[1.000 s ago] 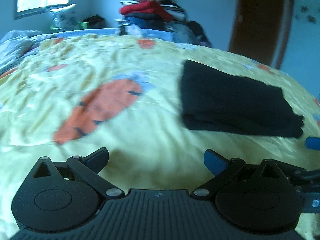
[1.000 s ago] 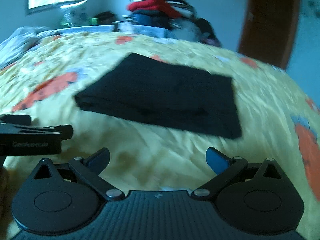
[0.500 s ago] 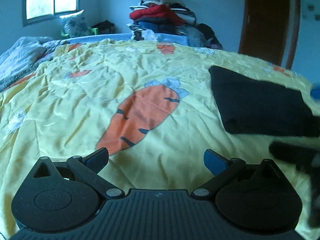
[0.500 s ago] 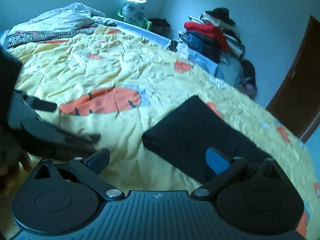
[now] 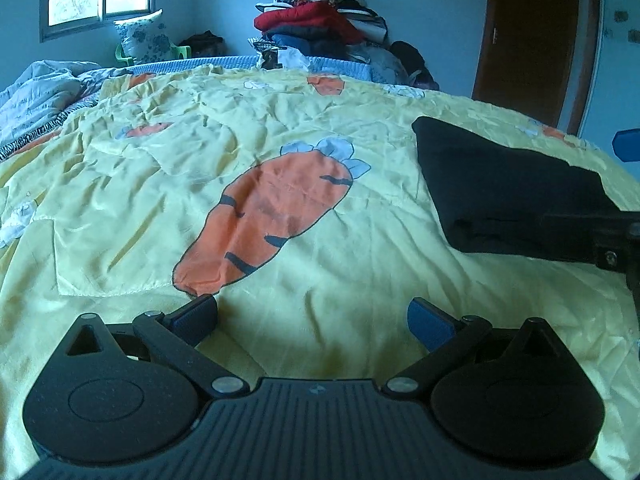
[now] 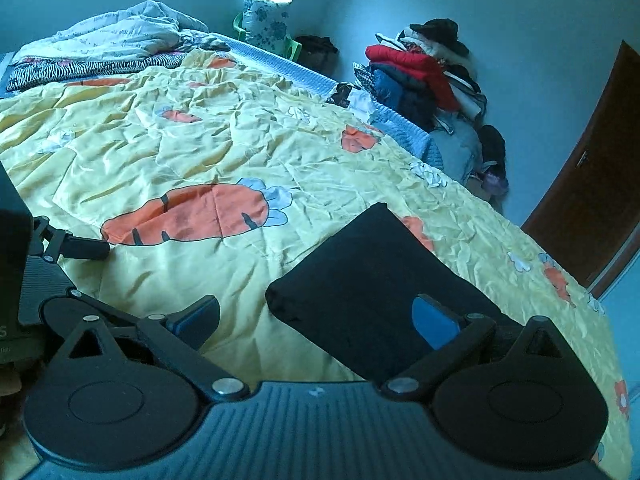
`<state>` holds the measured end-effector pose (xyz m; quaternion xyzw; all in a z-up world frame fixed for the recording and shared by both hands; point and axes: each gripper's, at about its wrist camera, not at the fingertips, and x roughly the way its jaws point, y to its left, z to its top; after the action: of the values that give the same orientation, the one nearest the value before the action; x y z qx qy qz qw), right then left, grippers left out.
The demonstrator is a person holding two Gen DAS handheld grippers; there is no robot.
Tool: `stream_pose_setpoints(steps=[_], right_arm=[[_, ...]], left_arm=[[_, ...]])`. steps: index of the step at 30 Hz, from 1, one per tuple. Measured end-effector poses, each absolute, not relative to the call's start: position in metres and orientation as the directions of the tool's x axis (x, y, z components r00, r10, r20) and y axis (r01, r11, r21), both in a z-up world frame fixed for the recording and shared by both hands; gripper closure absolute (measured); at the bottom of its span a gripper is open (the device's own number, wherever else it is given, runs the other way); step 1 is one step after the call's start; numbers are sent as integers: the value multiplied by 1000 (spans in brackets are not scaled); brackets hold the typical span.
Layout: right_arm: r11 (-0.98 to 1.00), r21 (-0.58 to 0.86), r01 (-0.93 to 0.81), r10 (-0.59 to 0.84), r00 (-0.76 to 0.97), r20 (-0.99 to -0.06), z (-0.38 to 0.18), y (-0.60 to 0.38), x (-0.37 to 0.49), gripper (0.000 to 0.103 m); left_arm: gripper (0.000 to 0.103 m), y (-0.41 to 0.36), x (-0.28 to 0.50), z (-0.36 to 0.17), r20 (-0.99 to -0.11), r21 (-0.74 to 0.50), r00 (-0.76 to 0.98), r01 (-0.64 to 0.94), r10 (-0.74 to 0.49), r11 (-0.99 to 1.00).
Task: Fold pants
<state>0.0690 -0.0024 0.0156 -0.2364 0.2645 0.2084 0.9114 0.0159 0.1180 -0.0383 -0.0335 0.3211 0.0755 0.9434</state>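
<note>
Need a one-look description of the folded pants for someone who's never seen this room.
Find the bed's yellow bedspread printed with orange carrots. Right of the biggest carrot print, toward the brown door, lies a flat rectangular bundle: the black pants. It is the only plain dark item on the spread; the other clothes sit in a colourful clothes pile by the wall.

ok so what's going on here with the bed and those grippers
A person is folding pants with a hand-held gripper in each hand. The black pants already lie folded into a compact rectangle on the yellow carrot-print bedspread. Both the left hand-held gripper and the right hand-held gripper are open, holding nothing and hovering near the bed's edge, with the pants just ahead of the right one. The folding looks essentially done.
</note>
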Motion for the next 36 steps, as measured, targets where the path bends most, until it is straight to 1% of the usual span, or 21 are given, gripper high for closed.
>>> stream_pose_setpoints(steps=[14, 29, 32, 36], right_arm=[[785, -358, -505, 235, 778, -582, 7, 3, 67, 0], [795, -353, -494, 218, 775, -594, 1, -4, 68, 0], [805, -344, -483, 211, 775, -595, 0, -10, 69, 0], [849, -295, -438, 198, 782, -591, 0, -34, 70, 0]], left_arm=[[0, 118, 17, -39, -614, -9, 779, -162, 123, 987], [0, 115, 16, -37, -613, 5, 780, -161, 130, 987], [0, 108, 17, -33, -618, -5, 779, -141, 108, 990], [0, 97, 19, -25, -610, -23, 789, -106, 70, 994]])
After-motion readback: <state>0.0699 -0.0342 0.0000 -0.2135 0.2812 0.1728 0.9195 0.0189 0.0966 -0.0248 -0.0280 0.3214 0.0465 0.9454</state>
